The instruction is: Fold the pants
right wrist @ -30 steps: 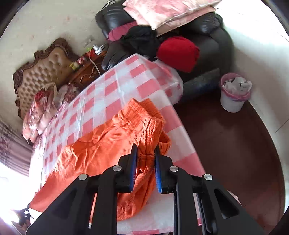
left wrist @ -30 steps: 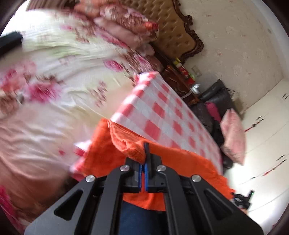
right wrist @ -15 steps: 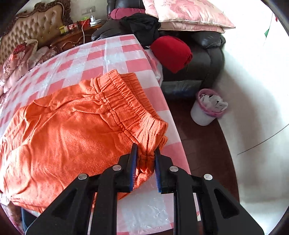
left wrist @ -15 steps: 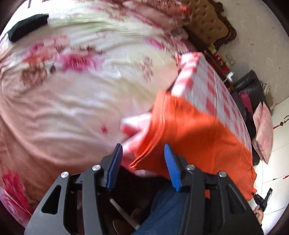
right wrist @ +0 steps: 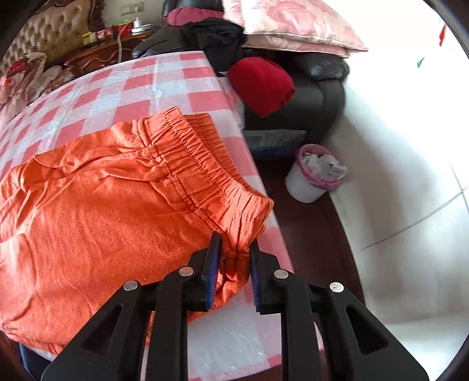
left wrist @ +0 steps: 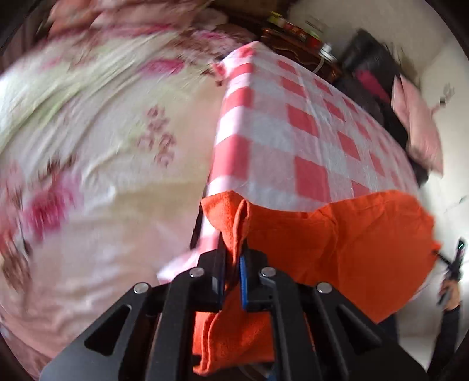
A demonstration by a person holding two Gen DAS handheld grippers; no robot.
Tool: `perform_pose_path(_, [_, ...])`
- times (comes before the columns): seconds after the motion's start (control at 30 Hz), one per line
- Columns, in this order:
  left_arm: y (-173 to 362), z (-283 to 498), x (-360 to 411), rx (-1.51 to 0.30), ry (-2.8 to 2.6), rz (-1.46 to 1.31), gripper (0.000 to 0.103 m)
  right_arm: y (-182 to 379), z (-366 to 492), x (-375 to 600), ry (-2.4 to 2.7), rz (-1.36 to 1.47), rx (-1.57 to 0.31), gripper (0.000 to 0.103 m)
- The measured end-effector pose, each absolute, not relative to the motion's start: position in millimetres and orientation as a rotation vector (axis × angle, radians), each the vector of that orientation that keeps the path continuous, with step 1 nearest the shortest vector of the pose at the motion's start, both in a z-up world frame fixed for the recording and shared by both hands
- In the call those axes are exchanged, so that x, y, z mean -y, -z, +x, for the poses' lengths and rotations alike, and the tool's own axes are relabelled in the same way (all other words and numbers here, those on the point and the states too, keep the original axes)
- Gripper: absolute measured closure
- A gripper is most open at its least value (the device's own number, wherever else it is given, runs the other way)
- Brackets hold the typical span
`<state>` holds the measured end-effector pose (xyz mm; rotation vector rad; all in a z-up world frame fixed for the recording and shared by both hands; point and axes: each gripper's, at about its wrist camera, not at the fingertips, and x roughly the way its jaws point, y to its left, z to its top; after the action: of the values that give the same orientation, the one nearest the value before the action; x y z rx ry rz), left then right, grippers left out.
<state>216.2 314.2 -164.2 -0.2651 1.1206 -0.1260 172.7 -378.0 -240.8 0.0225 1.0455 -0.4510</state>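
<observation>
Orange pants (right wrist: pixel 102 211) lie spread on a table with a red-and-white checked cloth (right wrist: pixel 140 88). The elastic waistband (right wrist: pixel 202 167) faces the table's right edge. My right gripper (right wrist: pixel 233 263) is shut on the near corner of the waistband, blue pads pinching bunched cloth. In the left wrist view the pants (left wrist: pixel 337 243) hang over the near edge of the checked table (left wrist: pixel 293 132). My left gripper (left wrist: pixel 233 266) is shut on a fold of the leg end, cloth draping below its fingers.
A bed with a floral cover (left wrist: pixel 88 132) lies left of the table. A black sofa (right wrist: pixel 319 91) with a red garment (right wrist: pixel 261 83) and pink cushion (right wrist: pixel 293 26) stands behind. A white bin with pink liner (right wrist: pixel 313 173) stands on the dark floor right of the table.
My left gripper was open beside the pants' edge half a second ago; it has closed on the leg-end fold. My right gripper keeps its hold on the waistband and has shifted slightly.
</observation>
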Motion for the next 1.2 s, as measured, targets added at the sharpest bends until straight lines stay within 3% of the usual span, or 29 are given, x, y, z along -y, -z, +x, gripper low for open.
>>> perform_pose_path(0.17, [164.2, 277.8, -275.0, -1.150, 0.162, -0.215, 0.095, 241.9, 153.3, 408.9, 0.556, 0.044, -1.029, 0.086])
perform_pose_path(0.3, [168.2, 292.9, -284.8, -1.135, 0.102, -0.247, 0.067, 241.4, 150.1, 405.6, 0.558, 0.006, -1.034, 0.086])
perform_pose_path(0.43, [152.6, 280.4, -314.0, -1.035, 0.090, -0.363, 0.068, 239.8, 149.4, 398.6, 0.569, -0.022, -1.031, 0.084])
perform_pose_path(0.6, [152.4, 279.3, -298.8, -1.030, 0.144, -0.212, 0.068, 224.3, 145.3, 397.8, 0.582, 0.011, -0.986, 0.079])
perform_pose_path(0.73, [165.5, 279.3, -264.9, -1.041, 0.152, -0.021, 0.070, 214.5, 141.1, 389.1, 0.609, -0.015, -0.951, 0.066])
perform_pose_path(0.77, [171.0, 279.8, -259.5, -1.052, 0.145, 0.011, 0.078, 213.4, 140.7, 386.8, 0.606, -0.027, -0.945, 0.063])
perform_pose_path(0.83, [176.5, 278.3, -256.1, -1.042, 0.120, 0.051, 0.081, 213.1, 141.4, 380.4, 0.590, -0.063, -0.942, 0.050])
perform_pose_path(0.97, [169.9, 273.0, -259.9, -1.020, 0.120, 0.028, 0.092, 219.8, 145.2, 380.0, 0.593, -0.069, -0.969, 0.050])
perform_pose_path(1.1, [127.7, 268.4, -271.6, -0.932, 0.075, -0.018, 0.093, 222.0, 150.5, 377.5, 0.607, -0.075, -0.983, 0.050])
perform_pose_path(1.2, [144.7, 283.4, -278.0, -1.001, 0.035, -0.002, 0.093, 230.7, 159.2, 372.8, 0.604, -0.101, -1.021, 0.047])
